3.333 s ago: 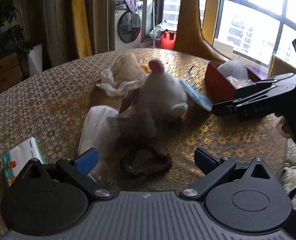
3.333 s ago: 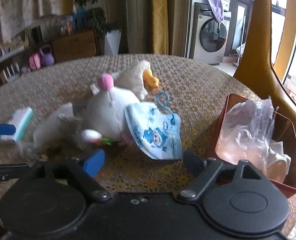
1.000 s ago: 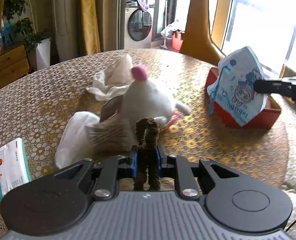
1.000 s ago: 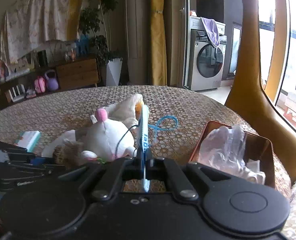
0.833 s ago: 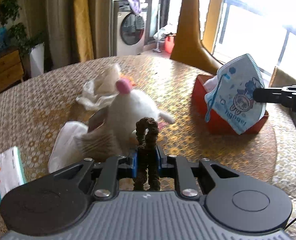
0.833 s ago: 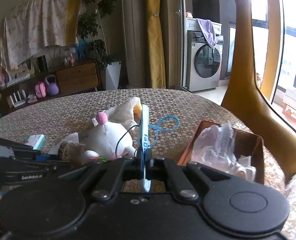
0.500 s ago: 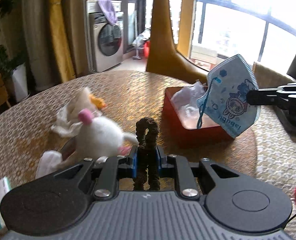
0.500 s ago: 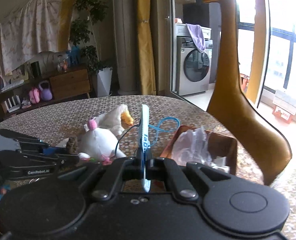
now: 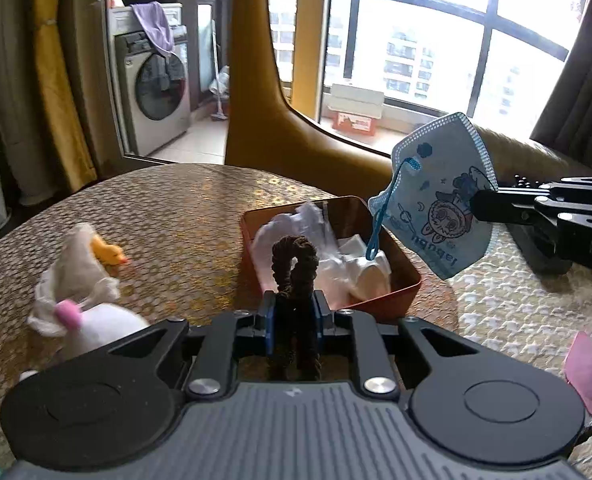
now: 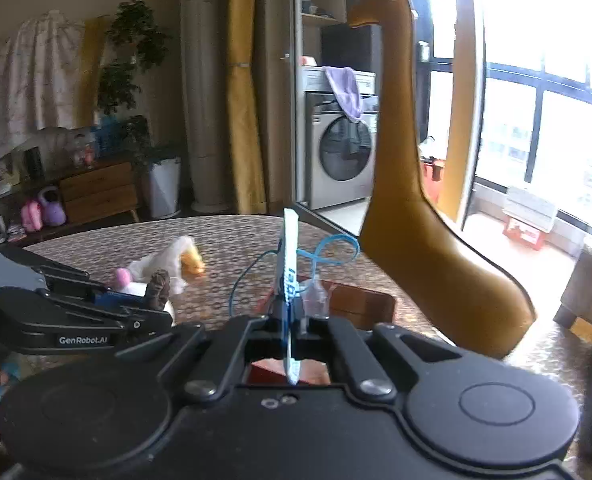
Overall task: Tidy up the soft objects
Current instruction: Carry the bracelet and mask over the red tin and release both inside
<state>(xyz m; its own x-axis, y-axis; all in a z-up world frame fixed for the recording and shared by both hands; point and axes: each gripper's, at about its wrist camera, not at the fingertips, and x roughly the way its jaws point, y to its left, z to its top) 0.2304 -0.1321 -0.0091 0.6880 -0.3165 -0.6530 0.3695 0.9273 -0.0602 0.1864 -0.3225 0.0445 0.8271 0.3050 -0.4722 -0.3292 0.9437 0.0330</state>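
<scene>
Jaws both clamped: left gripper (image 9: 294,312) on brown hair scrunchie (image 9: 294,256), right gripper (image 10: 290,320) on kids' face mask (image 9: 435,204), both above red box (image 9: 407,280). Risk: mask's ear loop (image 9: 375,228) snags, or a drop lands outside.

Brown hair tie (image 9: 294,276). Light-blue mask (image 9: 435,208) showing cartoon print, blue ear loop. Red-orange tray (image 9: 399,294) holding white stuff. Left of tray: white plush (image 9: 104,320) wearing pink nose, yellow-billed duck (image 9: 92,258). Gold honeycomb-patterned tablecloth (image 9: 192,208).
</scene>
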